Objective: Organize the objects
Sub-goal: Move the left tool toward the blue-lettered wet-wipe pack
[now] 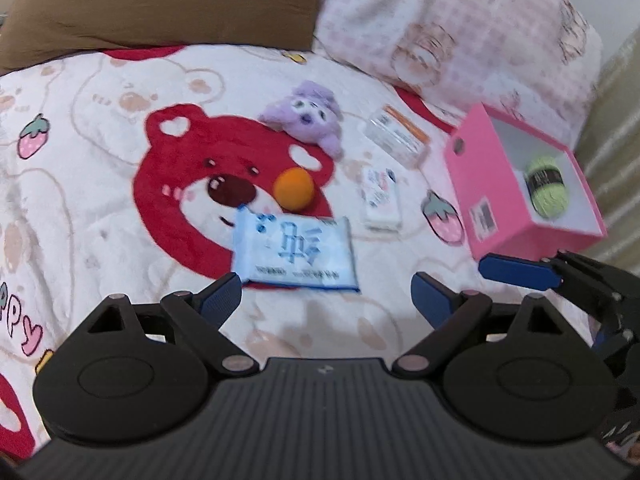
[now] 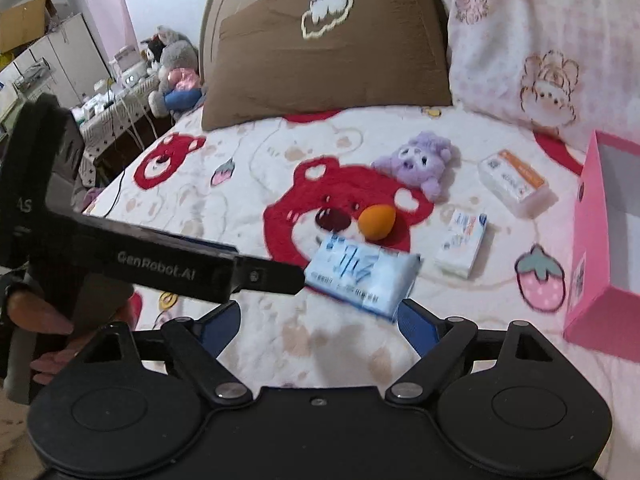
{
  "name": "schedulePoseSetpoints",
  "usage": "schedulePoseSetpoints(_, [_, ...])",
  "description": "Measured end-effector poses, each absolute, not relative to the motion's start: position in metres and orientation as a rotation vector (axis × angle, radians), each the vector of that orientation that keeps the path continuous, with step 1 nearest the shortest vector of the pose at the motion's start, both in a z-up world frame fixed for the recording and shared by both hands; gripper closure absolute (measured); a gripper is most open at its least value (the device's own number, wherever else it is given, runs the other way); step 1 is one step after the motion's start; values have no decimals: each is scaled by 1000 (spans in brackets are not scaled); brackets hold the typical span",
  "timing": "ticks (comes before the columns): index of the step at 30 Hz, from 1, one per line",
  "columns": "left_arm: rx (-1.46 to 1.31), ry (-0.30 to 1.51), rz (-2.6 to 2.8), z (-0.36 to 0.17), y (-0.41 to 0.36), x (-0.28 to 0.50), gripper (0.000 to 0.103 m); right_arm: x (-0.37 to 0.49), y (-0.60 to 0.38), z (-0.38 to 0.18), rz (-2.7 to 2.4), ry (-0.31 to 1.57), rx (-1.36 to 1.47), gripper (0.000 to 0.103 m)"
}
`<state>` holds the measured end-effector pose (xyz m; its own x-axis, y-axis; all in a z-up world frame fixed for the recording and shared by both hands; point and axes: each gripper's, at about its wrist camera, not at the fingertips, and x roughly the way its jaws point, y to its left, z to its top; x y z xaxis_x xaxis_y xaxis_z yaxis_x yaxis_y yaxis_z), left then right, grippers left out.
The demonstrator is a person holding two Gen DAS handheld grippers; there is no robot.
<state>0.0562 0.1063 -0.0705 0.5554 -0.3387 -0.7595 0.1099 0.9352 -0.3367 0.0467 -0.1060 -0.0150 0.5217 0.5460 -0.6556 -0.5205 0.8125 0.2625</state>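
Scattered objects wait on a cartoon-bear blanket to be gathered, apparently into the open pink box at the right edge of the bed. Left to right in the left wrist view: a blue-and-white wipes pack lies nearest, just ahead of the left gripper, whose blue-padded jaws stand spread wide with nothing between them. An orange egg-shaped sponge sits just behind the pack, touching or nearly touching its far edge. A purple plush bear lies farther back. Beyond it to the right are a small white-and-blue carton and a white box with an orange stripe. Inside the pink box a green yarn ball already rests. The right gripper, also splayed and empty, points at the same pack, which lies close to its right pad in its own view.

The step in hand looks like a first pickup, most likely the wipes pack. It would go best if one gripper alone straddles the pack's short side, seats both pads low on the soft blanket before squeezing, and keeps clear of the sponge. The other gripper should stay out of its path.
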Motion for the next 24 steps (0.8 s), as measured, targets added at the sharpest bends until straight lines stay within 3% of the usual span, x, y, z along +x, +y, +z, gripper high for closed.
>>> schedulePoseSetpoints(8, [-271, 920, -231, -100, 115, 69, 17, 59, -102, -48, 609, 666, -68, 14])
schedulePoseSetpoints(24, [-246, 888, -153, -151, 116, 84, 40, 97, -96, -111, 499, 823, 26, 15])
